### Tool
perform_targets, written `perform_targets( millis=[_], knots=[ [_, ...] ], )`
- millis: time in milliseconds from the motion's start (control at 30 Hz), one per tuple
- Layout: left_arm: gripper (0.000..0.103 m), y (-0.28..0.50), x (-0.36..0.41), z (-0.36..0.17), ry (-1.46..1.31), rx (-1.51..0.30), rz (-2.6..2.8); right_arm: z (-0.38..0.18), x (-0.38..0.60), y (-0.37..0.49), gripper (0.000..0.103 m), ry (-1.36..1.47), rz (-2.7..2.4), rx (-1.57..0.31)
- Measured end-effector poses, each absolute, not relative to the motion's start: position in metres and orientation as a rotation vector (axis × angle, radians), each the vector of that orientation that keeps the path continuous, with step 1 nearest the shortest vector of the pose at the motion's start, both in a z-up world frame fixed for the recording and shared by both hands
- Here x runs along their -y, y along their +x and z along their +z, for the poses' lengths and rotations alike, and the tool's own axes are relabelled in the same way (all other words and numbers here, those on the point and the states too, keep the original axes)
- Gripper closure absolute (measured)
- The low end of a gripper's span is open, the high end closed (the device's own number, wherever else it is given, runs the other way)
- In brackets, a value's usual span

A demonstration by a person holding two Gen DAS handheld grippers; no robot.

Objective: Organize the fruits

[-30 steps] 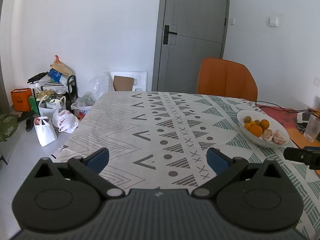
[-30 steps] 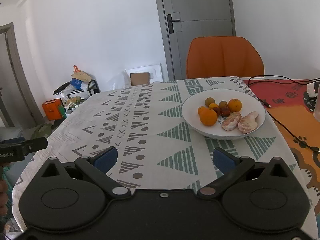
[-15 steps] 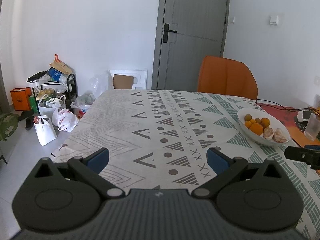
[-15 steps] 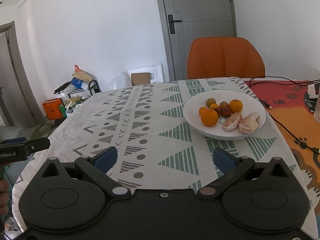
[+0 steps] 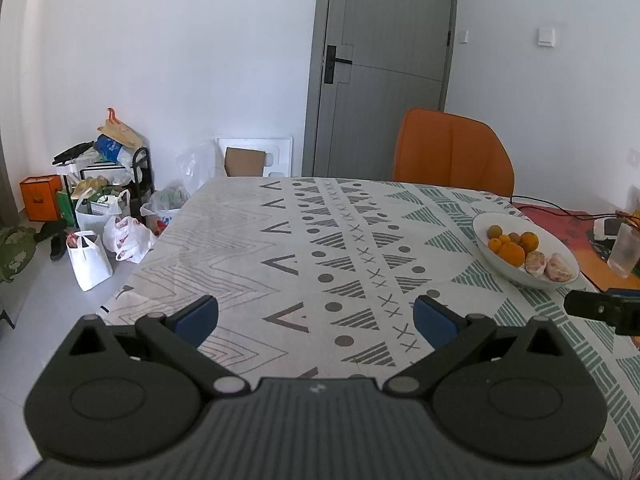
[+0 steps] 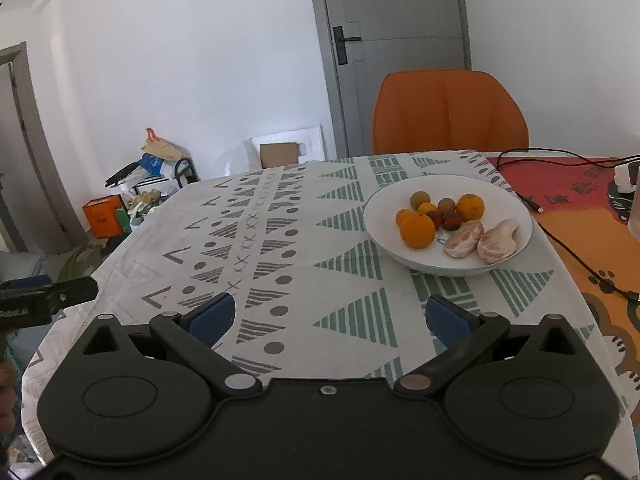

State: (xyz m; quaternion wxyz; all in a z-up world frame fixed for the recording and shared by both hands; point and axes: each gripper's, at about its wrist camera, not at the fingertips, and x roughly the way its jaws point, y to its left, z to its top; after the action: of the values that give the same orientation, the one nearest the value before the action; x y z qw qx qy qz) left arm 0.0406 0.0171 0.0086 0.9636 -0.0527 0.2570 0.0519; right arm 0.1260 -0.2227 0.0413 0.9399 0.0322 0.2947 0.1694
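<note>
Your left gripper point(image 5: 316, 320) hangs over the near edge of the table point(image 5: 248, 248), its blue pads spread wide with nothing between them. Your right gripper point(image 6: 328, 318) is the same: fingers well apart, empty, above the patterned tablecloth point(image 6: 280, 240).

The fruit sits in a white bowl point(image 6: 516, 208) ahead of your right gripper and slightly to its right, well apart from the fingertips. In the bowl you have a large orange point(image 6: 417, 231) at the near left, another orange point(image 6: 470, 207) at the back, and a few small dark round fruits point(image 6: 446, 205) between them; what kind they are is hard to tell at this size. Two peeled pinkish pieces point(image 6: 480, 240) lie side by side at the near right of the bowl.

From your left gripper's camera the bowl point(image 5: 560, 248) is far to the right, near the table's edge. An orange chair point(image 6: 448, 112) stands behind the table, and a black cable point(image 6: 560, 240) runs past the bowl's right side.
</note>
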Motion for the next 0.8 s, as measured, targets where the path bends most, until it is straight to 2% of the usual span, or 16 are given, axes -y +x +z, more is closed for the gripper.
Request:
perform_targets(
  millis=[800],
  knots=[
    [0.000, 0.0368, -0.0206, 0.0125, -0.114, -0.515, 0.132, 0.0400, 0.2191, 0.1271, 0.000, 0.053, 0.325, -0.601]
  ],
)
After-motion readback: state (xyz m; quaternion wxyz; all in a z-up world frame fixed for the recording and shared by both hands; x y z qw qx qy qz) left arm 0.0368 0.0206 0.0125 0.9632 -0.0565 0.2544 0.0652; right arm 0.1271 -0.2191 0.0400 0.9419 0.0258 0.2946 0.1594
